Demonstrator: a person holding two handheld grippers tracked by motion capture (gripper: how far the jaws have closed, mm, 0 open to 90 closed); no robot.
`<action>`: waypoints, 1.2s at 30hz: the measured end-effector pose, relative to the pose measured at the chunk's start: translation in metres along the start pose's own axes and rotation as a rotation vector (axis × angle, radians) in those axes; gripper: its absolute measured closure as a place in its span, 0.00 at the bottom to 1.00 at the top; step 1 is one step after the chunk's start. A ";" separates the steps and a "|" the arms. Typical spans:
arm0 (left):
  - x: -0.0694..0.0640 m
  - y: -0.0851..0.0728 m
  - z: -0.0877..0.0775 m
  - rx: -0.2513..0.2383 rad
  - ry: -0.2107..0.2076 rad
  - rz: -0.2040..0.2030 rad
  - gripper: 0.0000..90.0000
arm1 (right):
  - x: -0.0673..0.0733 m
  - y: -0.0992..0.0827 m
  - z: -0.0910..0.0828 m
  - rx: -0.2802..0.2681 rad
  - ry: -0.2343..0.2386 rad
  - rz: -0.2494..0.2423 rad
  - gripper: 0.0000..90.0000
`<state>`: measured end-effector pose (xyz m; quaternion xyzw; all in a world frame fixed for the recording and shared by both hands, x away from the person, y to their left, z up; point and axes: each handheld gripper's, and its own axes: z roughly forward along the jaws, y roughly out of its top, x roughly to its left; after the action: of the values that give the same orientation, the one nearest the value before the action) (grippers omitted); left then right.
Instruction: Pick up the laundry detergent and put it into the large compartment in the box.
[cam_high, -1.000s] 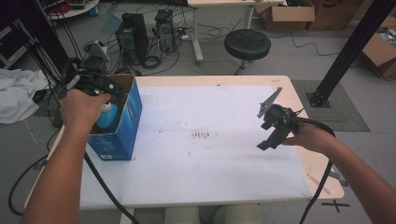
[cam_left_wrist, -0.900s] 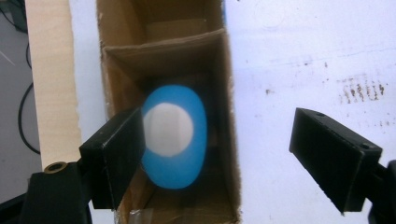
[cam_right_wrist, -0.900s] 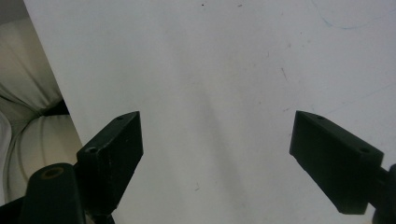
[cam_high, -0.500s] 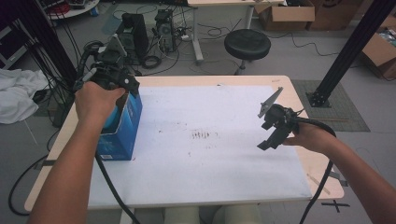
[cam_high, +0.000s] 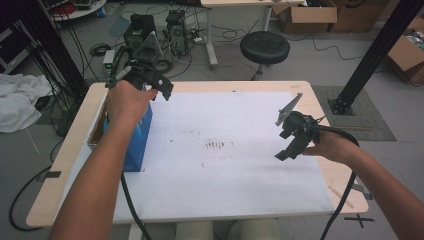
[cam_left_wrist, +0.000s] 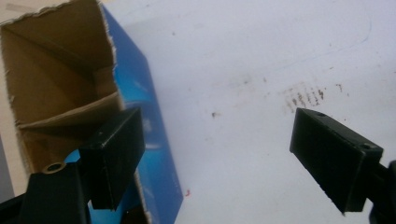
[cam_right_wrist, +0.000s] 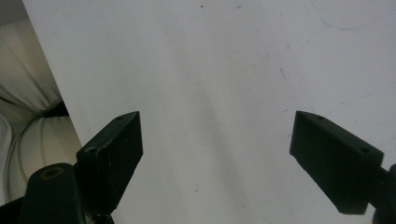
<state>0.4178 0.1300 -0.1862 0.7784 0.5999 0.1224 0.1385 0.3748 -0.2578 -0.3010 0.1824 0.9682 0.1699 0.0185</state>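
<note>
Left claw, jaws spread and empty, held above the open blue box at the surface's left edge. Right claw, likewise spread, hovers over the white sheet, well apart.

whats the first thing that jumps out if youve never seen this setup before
Probably the blue cardboard box standing open-topped at the left edge of the white table, with the left gripper held above it, jaws wide apart. In the left gripper view the box's brown inside looks empty as far as it shows. Across the table the right gripper hangs open over the bare white surface, near a patch of dark smudges at the middle.
</note>
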 end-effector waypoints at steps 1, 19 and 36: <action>-0.004 0.002 0.001 -0.001 -0.006 0.002 0.21 | 0.000 0.000 0.000 0.002 0.000 0.001 0.19; -0.047 0.029 0.016 -0.017 -0.048 0.058 0.21 | -0.004 -0.001 0.001 0.006 0.006 0.011 0.19; -0.055 0.035 0.032 -0.009 -0.075 0.069 0.21 | -0.006 -0.002 -0.002 0.008 0.002 0.022 0.19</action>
<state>0.4468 0.0661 -0.2052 0.8020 0.5666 0.1004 0.1602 0.3802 -0.2620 -0.3002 0.1929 0.9669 0.1664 0.0147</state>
